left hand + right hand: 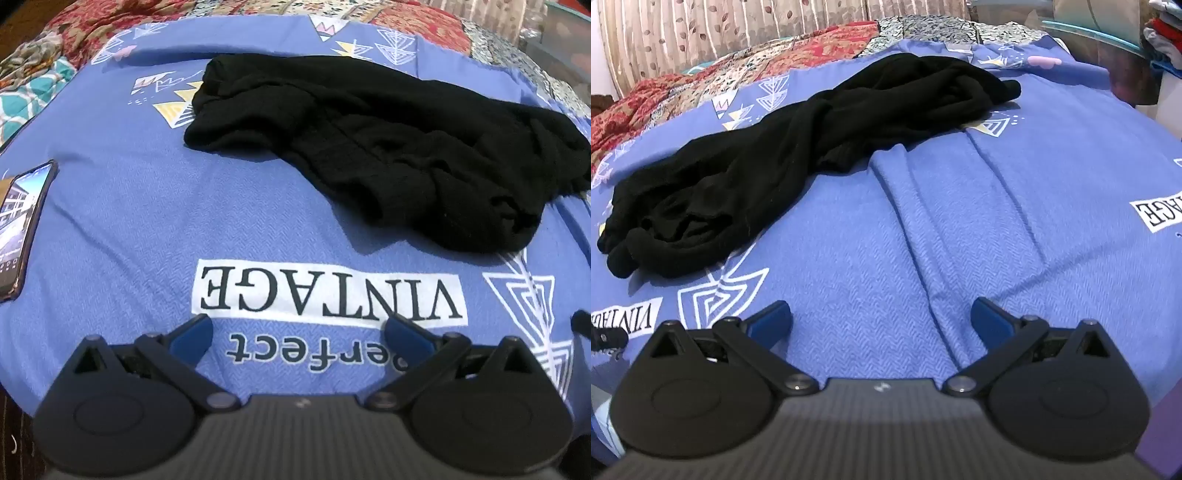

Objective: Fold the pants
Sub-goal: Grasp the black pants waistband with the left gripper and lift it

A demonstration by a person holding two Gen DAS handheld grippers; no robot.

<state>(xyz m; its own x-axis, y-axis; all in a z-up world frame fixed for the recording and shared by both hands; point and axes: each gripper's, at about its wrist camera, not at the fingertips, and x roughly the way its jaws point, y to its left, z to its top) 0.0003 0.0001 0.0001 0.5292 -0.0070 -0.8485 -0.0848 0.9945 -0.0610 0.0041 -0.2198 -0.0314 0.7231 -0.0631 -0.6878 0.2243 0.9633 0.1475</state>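
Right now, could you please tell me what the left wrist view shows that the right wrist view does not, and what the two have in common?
Only the left wrist view shows a smartphone lying on the sheet at its left edge, screen lit. Only the right wrist view shows a leaf-patterned curtain and raised creases in the sheet. Both show the crumpled black pants on the blue printed bedsheet, the patchwork quilt behind, and an open, empty tool: left tool, right tool.

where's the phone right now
The phone lies screen-up on the blue bedspread at the far left edge of the left wrist view, left of the black pants.
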